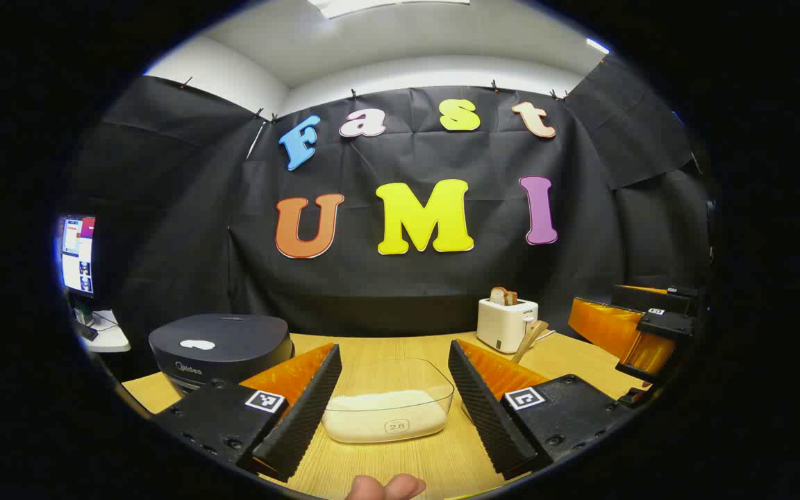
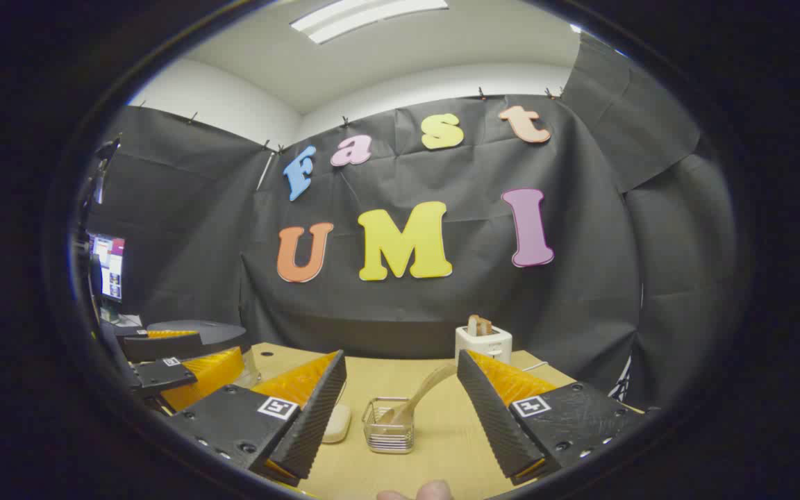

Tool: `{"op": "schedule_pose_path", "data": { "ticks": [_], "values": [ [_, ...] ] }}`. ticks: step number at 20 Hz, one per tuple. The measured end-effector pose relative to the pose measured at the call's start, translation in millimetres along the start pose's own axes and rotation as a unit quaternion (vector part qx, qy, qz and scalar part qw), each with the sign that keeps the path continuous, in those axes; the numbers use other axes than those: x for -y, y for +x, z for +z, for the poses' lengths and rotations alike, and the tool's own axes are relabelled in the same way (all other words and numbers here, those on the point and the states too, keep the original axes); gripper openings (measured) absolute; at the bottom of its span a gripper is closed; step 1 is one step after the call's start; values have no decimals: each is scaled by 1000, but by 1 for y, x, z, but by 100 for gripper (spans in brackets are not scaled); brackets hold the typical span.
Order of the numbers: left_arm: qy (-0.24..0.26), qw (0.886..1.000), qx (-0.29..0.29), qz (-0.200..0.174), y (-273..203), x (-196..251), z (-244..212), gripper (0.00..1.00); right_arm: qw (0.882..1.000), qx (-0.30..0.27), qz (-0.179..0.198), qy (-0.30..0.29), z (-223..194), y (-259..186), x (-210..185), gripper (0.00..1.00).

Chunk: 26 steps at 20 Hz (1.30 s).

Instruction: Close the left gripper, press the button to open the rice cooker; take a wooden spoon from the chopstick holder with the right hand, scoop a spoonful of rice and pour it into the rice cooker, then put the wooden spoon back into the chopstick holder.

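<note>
Both claws are wide open holding nothing, left claw (image 1: 394, 399) over the rice container (image 1: 387, 408), right claw (image 2: 400, 406) facing the wooden spoon (image 2: 419, 397) leaning in the wire chopstick holder (image 2: 389, 425) on the bench (image 2: 400, 378); looks light and stiff, so I'd pinch mid-handle.

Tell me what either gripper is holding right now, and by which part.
Nothing. The left gripper and the right gripper are both open and empty.
</note>
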<state>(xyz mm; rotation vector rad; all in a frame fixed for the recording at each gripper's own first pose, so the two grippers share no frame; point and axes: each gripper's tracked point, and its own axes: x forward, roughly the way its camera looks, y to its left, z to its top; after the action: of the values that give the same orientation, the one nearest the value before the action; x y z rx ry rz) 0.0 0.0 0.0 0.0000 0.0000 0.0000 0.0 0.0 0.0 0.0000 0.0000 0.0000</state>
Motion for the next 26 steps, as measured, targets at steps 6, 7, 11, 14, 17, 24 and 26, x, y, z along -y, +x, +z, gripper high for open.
{"op": "schedule_pose_path", "data": {
  "ticks": [6, 7, 11, 14, 17, 24, 26],
  "values": [
    [0, 1000, -8, -7, 1, 5, -3, 99, 1000, -2, 0, -1, -1, 1, 1, 96],
    [1, 1000, -7, -9, 1, 7, -3, 99, 1000, 0, -2, -2, -1, 2, 2, 96],
    [2, 1000, -11, -11, 1, 8, -6, 99, 1000, -1, -5, 0, -2, 3, 4, 95],
    [3, 1000, -11, -7, 1, 7, -5, 99, 1000, -5, -4, 0, -4, 3, 4, 95],
    [1, 1000, -10, -4, 1, 5, -4, 99, 1000, -2, -7, 0, -2, 3, 8, 96],
    [-9, 1000, -14, 11, 3, -5, -7, 99, 1000, 0, -4, -10, 0, 2, 7, 96],
    [-12, 1000, -18, 12, 4, -4, -10, 99, 1000, -3, 2, -10, -3, 3, 5, 96]
  ]
}}
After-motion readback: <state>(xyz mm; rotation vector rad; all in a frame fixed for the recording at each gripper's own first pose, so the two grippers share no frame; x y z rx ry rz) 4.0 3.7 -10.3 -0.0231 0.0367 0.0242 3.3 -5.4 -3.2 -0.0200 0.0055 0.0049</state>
